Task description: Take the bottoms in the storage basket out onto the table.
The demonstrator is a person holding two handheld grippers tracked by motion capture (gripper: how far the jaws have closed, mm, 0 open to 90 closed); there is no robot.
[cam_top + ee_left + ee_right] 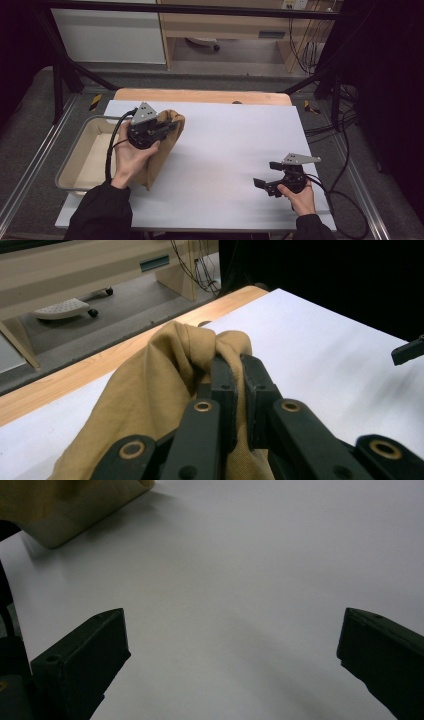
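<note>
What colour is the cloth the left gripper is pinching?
Mustard tan, plain; the cloth shows best in the left gripper view.

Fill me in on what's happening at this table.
A person works with a two-jaw gripper in each hand at a white-covered table. The left gripper is shut on a bunched fold of mustard-yellow cloth, holding it up beside a shallow beige tray at the table's left edge. The right gripper sits open above bare tabletop, holding nothing.

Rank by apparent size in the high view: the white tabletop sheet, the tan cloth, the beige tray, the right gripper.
1. White sheet, clearly largest.
2. Beige tray.
3. Tan cloth: partly hidden by the left gripper, so uncertain against the tray.
4. Right gripper, smallest.
</note>
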